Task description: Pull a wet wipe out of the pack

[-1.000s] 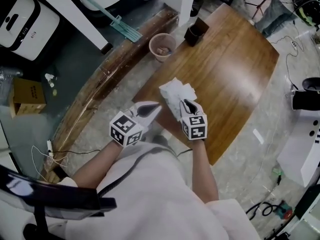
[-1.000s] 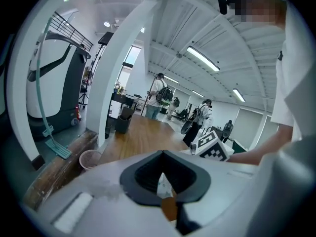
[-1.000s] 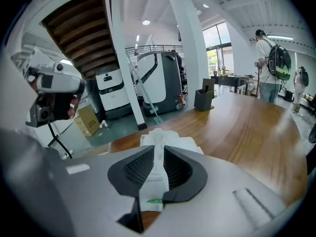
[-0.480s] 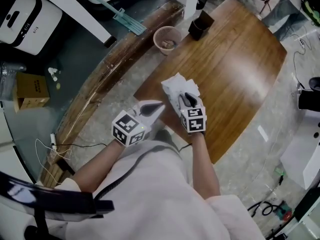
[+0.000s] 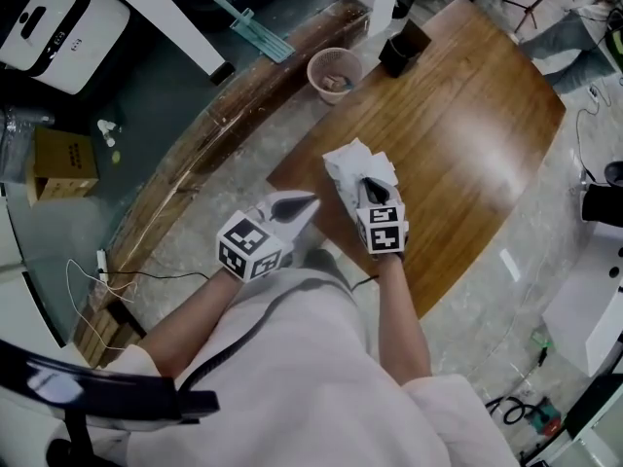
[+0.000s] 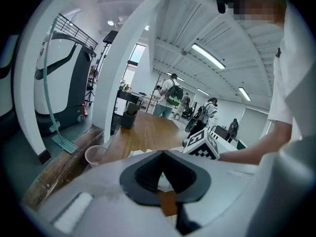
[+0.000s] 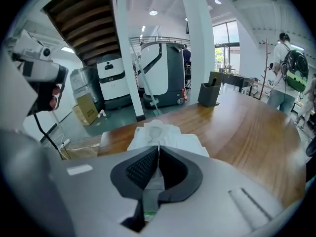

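The white wet wipe pack (image 5: 352, 166) lies crumpled near the left edge of the wooden table (image 5: 467, 134). In the right gripper view the pack (image 7: 157, 132) shows a round mark on top and stretches away from the jaws. My right gripper (image 5: 368, 187) is shut on the pack's near end, and white material with a green patch runs back between the jaws (image 7: 158, 148). My left gripper (image 5: 310, 200) hovers just left of the pack, off the table's edge. Its jaws (image 6: 162, 152) are shut with nothing between them.
A pink mesh basket (image 5: 334, 70) stands on the floor by the table's far left corner, and a black bin (image 5: 406, 47) at the table's far end. A cardboard box (image 5: 63, 159) and a white machine (image 5: 58, 17) are at the far left. People stand in the background.
Both grippers keep the same hold and place. Only the head view has shifted slightly, so the table sits a little further right and up.
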`<state>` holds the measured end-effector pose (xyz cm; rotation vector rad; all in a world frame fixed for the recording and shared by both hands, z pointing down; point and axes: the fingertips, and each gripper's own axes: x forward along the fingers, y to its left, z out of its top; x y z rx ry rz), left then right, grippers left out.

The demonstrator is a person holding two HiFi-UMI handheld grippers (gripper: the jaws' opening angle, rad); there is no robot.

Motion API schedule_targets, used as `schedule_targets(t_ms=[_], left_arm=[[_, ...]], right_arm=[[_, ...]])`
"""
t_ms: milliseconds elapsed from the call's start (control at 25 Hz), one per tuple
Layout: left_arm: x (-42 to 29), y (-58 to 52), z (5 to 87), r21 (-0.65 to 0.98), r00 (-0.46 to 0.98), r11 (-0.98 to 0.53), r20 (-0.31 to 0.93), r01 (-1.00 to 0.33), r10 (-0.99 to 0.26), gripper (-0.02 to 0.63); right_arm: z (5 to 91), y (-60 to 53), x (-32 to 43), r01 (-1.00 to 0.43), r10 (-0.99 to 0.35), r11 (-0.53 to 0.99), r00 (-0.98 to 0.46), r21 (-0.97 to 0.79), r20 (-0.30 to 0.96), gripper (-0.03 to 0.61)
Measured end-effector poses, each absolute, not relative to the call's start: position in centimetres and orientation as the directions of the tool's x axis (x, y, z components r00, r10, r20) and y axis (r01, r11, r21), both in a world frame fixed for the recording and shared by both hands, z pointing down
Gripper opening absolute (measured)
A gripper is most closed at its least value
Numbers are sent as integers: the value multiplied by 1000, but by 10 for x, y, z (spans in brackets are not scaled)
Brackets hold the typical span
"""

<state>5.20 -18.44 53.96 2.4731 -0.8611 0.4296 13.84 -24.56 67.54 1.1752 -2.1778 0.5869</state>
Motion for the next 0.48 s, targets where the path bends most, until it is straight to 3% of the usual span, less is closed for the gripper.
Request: schedule_targets(t_ms=[480], left_arm=[[36,-180,530,343,779,-712,413,-613,-472,5]], right_arm=[[653,-244,140,-879,-646,469,-404,-80,648,11]])
